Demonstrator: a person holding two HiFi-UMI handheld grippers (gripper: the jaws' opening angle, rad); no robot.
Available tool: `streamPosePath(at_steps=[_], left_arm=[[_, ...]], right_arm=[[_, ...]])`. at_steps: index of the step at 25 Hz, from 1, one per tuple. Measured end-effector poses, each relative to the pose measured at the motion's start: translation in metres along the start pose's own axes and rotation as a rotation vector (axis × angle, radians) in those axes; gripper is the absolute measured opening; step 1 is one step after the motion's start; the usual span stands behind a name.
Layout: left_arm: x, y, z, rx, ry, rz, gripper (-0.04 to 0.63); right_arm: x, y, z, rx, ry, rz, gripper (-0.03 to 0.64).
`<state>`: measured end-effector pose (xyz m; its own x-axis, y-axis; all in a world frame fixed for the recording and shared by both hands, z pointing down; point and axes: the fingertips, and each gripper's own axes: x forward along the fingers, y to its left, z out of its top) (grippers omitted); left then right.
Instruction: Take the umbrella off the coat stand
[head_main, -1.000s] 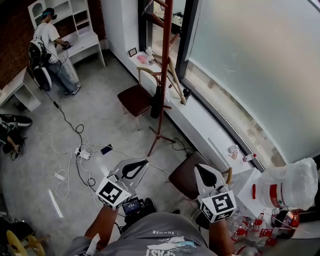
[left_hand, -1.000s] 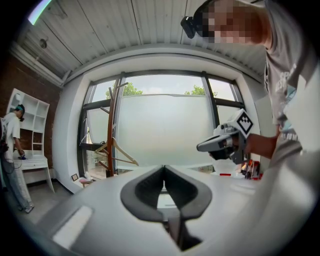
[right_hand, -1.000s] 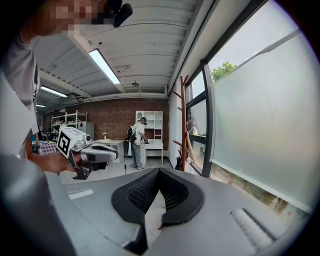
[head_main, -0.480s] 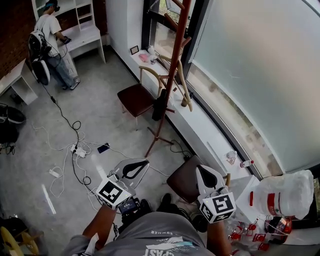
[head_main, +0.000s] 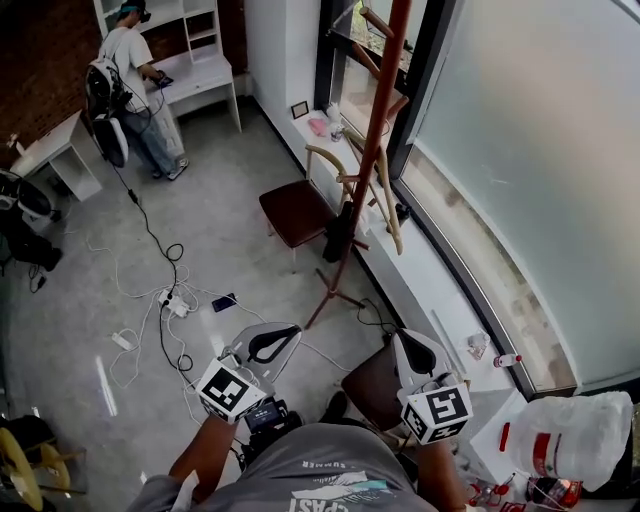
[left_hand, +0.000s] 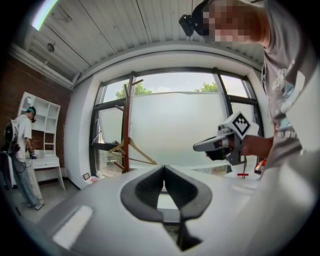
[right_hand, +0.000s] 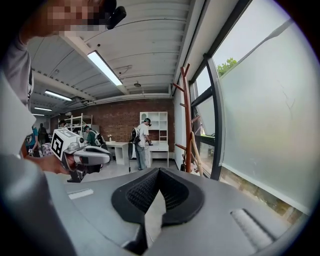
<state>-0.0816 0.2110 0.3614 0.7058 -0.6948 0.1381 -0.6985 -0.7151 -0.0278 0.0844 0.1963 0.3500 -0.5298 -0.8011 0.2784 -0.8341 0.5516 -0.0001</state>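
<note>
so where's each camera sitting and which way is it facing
Head view: on the person's head, looking steeply down at the floor, coat stand and umbrella; shows both forearms, left gripper and right gripper.
Left gripper view: rides the left gripper, looking over its closed jaws at the window; shows the person's torso and right gripper.
Right gripper view: rides the right gripper, facing the brick wall; shows the left gripper.
Both gripper views share the coat stand.

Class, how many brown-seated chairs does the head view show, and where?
2. The far chair stands beside the coat stand by the window. The near chair sits partly under the right gripper. Others may be hidden.
</note>
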Motion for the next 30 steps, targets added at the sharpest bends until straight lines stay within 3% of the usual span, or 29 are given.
streamPosePath(at_steps=[16, 23, 30], left_arm=[[0.056, 0.014, 0.005, 0.009, 0.030, 0.128, 0.003], [0.082, 0.012, 0.010, 0.020, 0.022, 0.142, 0.003], [0.100, 0.041, -0.003, -0.009, 0.044, 0.092, 0.003]], right_arm=[[0.046, -0.058, 0.004, -0.006, -0.019, 0.142, 0.002], [0.052, -0.083, -0.003, -0.001, -0.020, 0.156, 0.002], [0.071, -0.093, -0.002, 0.006, 0.006, 0.106, 0.002]])
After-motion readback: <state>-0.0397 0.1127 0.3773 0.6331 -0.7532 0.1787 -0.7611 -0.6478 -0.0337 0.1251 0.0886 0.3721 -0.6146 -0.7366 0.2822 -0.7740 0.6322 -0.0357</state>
